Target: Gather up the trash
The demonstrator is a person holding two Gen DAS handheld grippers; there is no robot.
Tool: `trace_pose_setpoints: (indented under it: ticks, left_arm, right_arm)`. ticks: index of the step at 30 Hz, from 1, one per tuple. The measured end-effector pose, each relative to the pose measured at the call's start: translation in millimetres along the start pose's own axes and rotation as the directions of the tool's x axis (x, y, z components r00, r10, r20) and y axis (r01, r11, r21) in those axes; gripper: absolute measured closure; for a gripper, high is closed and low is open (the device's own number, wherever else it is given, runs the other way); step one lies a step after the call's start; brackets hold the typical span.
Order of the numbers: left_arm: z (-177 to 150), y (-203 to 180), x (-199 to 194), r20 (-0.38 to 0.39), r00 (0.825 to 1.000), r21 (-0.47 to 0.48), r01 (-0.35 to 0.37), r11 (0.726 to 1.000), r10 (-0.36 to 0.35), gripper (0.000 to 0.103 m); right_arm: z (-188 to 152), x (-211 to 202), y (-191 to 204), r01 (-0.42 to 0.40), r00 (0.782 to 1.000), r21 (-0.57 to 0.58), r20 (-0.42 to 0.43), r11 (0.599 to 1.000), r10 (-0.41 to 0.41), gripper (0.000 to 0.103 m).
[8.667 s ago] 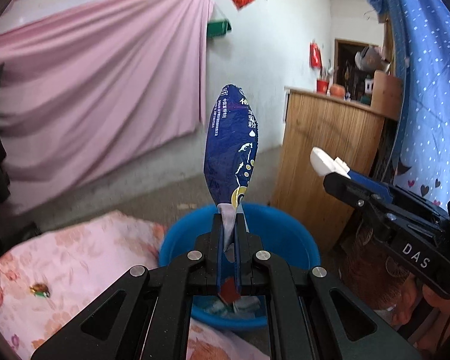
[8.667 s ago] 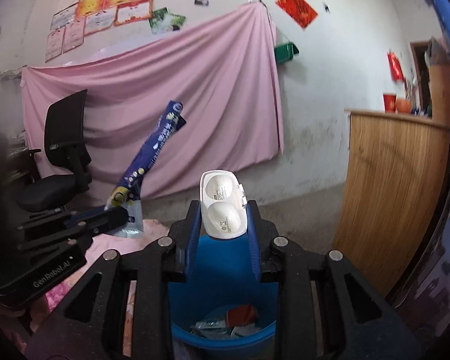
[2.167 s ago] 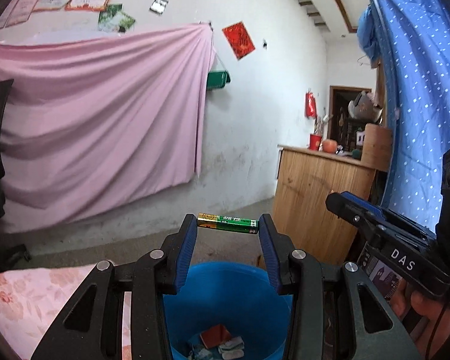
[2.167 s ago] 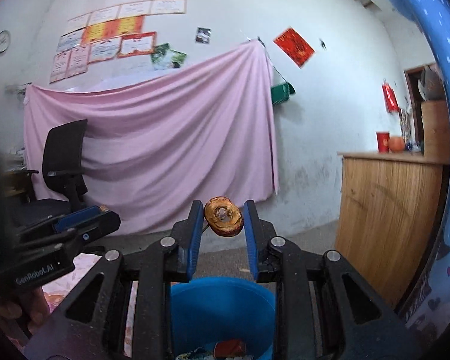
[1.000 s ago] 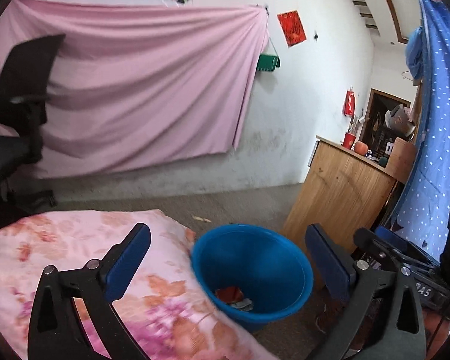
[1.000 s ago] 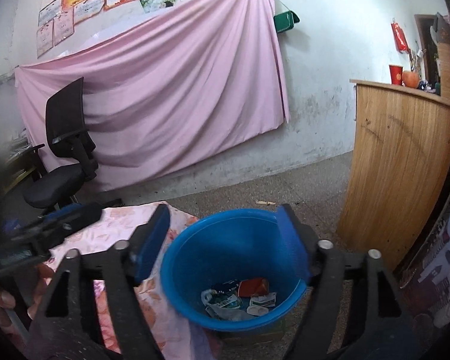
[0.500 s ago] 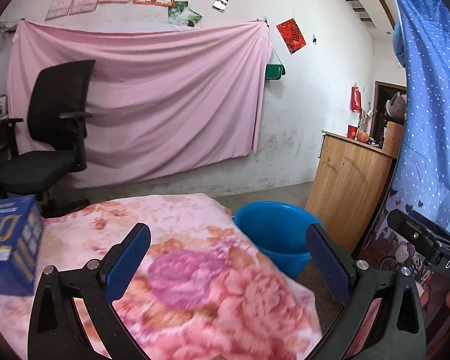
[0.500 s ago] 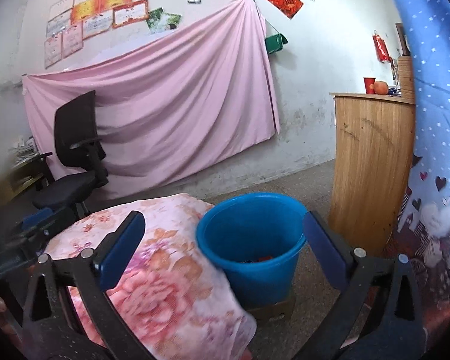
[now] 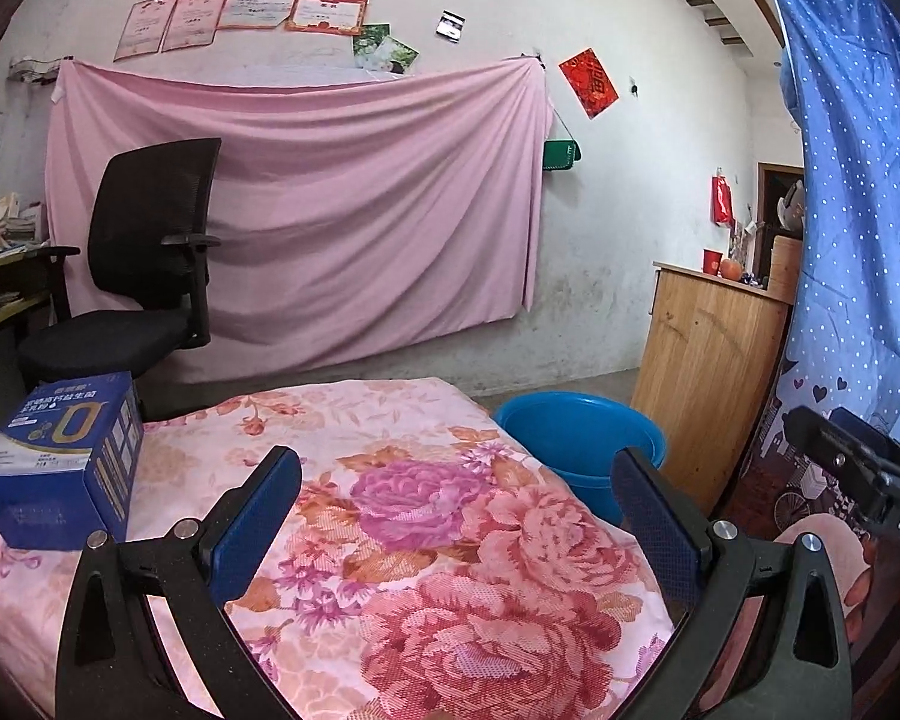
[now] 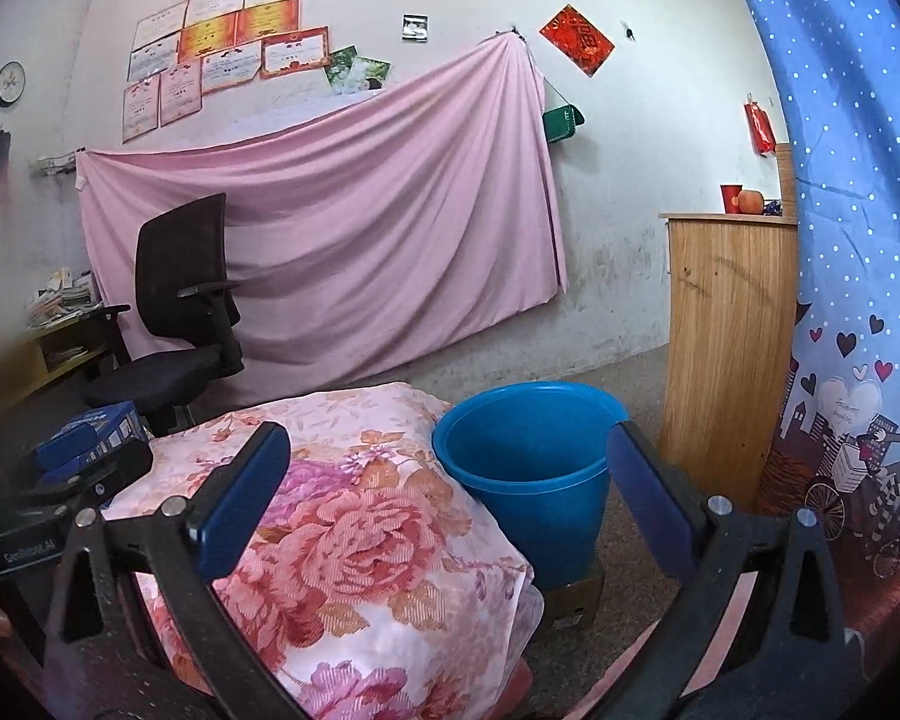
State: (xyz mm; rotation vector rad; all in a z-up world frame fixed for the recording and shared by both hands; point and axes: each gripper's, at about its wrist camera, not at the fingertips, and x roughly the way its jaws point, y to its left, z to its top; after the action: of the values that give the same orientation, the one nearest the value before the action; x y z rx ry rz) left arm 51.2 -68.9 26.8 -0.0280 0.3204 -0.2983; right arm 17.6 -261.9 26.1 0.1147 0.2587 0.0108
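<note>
Bucket: blue plastic bucket (image 10: 525,468) stands on the floor on a flat cardboard piece (image 10: 573,600), touching the far right corner of the table; its inside is hidden from both views.
Left gripper (image 9: 459,516): jaws spread wide, nothing between them, held over the floral cloth.
Right gripper (image 10: 444,492): jaws spread wide, empty, framing the bucket.
Table: covered by a pink floral cloth (image 9: 426,540).
Box: blue carton (image 9: 60,459) sits upright at the cloth's left edge.
Surroundings: wooden cabinet (image 10: 729,348) just right of the bucket; black office chair (image 9: 144,276) before a pink wall sheet (image 9: 330,228).
</note>
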Motion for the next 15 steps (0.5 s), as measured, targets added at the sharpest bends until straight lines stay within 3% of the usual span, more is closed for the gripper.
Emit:
trace_pose_setpoints:
  ticks: [15]
  left_arm:
    - [-1.0,11.2,-2.4,0.01,1.0,-0.032,-0.021,0.999,0.022,0.002]
  right_arm:
    - [-6.9,0.9,-2.5,0.001,1.0,0.008,-0.019,1.0,-0.001,0.0]
